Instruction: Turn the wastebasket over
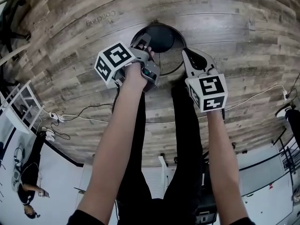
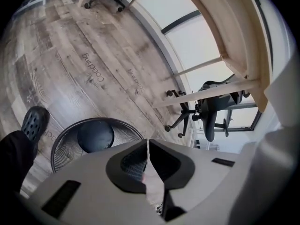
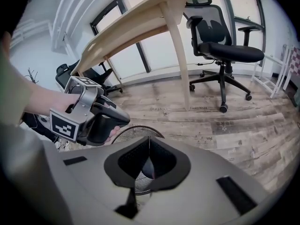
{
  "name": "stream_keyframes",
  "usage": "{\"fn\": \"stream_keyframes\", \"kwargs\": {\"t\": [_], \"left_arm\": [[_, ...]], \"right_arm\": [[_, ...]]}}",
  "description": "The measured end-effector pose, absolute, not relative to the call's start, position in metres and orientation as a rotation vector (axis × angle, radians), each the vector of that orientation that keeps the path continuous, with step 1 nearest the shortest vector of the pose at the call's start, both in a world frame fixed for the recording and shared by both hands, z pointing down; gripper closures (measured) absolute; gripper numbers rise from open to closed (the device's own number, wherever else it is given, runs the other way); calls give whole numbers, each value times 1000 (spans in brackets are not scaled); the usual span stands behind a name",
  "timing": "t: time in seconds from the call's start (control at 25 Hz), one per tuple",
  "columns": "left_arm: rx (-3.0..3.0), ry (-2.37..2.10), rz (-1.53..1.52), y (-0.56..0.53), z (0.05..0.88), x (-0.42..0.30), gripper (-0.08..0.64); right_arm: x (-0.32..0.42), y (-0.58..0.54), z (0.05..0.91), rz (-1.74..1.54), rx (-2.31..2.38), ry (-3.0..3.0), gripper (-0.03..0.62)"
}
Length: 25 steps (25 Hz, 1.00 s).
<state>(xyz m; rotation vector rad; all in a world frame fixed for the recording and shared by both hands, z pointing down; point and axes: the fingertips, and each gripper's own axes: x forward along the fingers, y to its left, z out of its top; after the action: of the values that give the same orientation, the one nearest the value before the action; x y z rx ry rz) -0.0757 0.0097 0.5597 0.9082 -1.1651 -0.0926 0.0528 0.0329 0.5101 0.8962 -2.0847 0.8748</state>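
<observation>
Now, left hand-held gripper (image 1: 143, 40) first: jaws pressed flat together, nothing visible between them, tip poised at the left rim of the wastebasket (image 1: 165, 60). Right hand-held gripper (image 1: 186, 54): likewise closed up tight, empty as far as can be seen, tip at the right rim. Touching the wire or just clear of it? Cannot tell from any view. Looks like a two-sided set-up, one tool on each flank, probably to tip the round mesh body evenly rather than shove it from one side. Standing upright on the wooden floor (image 1: 243, 41), mouth up, dark solid bottom showing through the opening, so not yet turned over. Would need jaws parted first for any pinch on that thin rim; closed tips good only for a nudge. Outward now: shoe (image 2: 35, 123) just beside the basket, legs (image 1: 183, 125) close behind on the near side, so little room toward the body. Far side wide open, bare boards all round. Cables (image 1: 84, 114) well apart to the left, desk (image 3: 136, 22) and office chair (image 3: 225, 46) well beyond. Plenty of space to roll it forward.
</observation>
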Motion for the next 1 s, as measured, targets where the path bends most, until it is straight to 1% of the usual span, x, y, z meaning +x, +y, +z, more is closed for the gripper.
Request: {"fn": "stream_keyframes", "kwargs": {"t": [0.16,0.24,0.44,0.52,0.68,1.0], "left_arm": [[850,-1180,-147,7,575,-75,529],[815,-1172,-184,4,582,-75,456],[691,-1185,-259,2,605,-78,433],[656,-1178,-281,1,614,-77,378],[560,-1142,-382,-1,626,-77,325],[469,-1155,-449,3,639,-76,321]], "right_arm": [[51,33,515,877,890,-2090,560],[49,31,519,879,883,-2089,560],[53,28,525,871,871,-2093,560],[55,27,525,871,871,-2092,560],[60,25,528,871,869,-2090,560],[67,33,535,884,860,-2082,560]]}}
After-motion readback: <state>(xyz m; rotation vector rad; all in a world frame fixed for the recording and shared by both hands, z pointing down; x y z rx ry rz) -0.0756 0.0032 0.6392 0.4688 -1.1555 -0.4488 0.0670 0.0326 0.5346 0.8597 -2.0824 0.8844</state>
